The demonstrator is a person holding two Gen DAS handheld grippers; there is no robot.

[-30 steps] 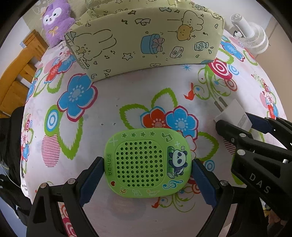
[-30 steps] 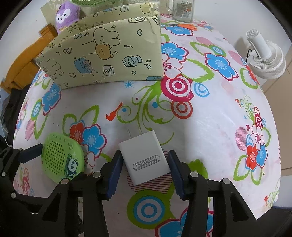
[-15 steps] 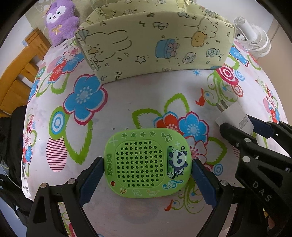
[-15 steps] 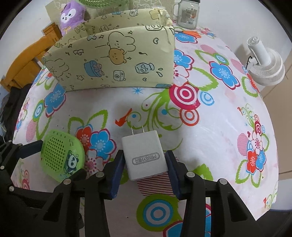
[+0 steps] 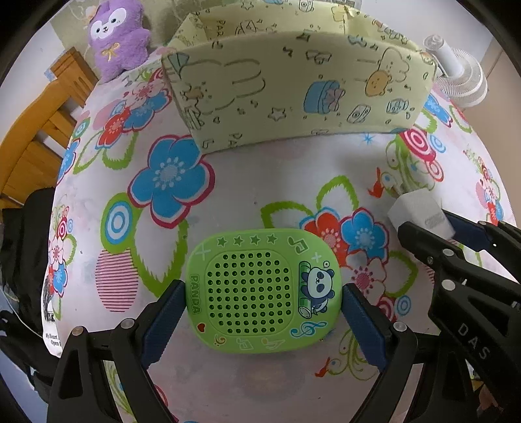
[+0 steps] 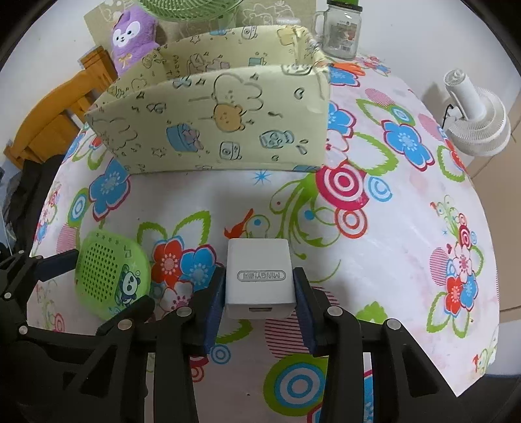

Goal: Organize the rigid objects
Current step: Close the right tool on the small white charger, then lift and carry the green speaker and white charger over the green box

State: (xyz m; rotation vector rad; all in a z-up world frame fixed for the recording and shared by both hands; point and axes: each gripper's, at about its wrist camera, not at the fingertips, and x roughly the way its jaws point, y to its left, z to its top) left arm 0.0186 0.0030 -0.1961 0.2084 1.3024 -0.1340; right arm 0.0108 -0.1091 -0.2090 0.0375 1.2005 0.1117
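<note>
**Both tongs loaded, storage box straight ahead**

Both tongs are loaded. Left gripper (image 5: 262, 312) has its blue pads pressed against the two short ends of the flat lime-green plastic panda speaker with a perforated grille (image 5: 263, 289), so the speaker's long axis runs straight across from pad to pad. Right gripper (image 6: 259, 293) is clamped the same way on the small white plastic USB charger block (image 6: 259, 279), its prongs pointing forward, away from the hand, and its socket facing back. Whether either piece is lifted clear of the table or only resting on it cannot be told for sure, though a soft shadow below the speaker suggests a small gap.

Each piece sits over the near part of the flower-printed tablecloth (image 6: 407, 201), speaker to the left of charger, the two tools close beside one another.

What the next move turns on: the pale yellow cartoon-printed fabric storage box (image 5: 299, 84) stands dead ahead of both tools, toward the far edge of the table, with its long front wall lying crosswise. Its open top is above the level of the held pieces, so each would probably have to rise over that wall before going in. The left hand looks squarely centred on the box; the right faces its right-hand end.

A purple plush toy (image 6: 132, 39), a glass jar (image 6: 342, 31) and a white fan (image 6: 475, 120) stand beyond.
</note>
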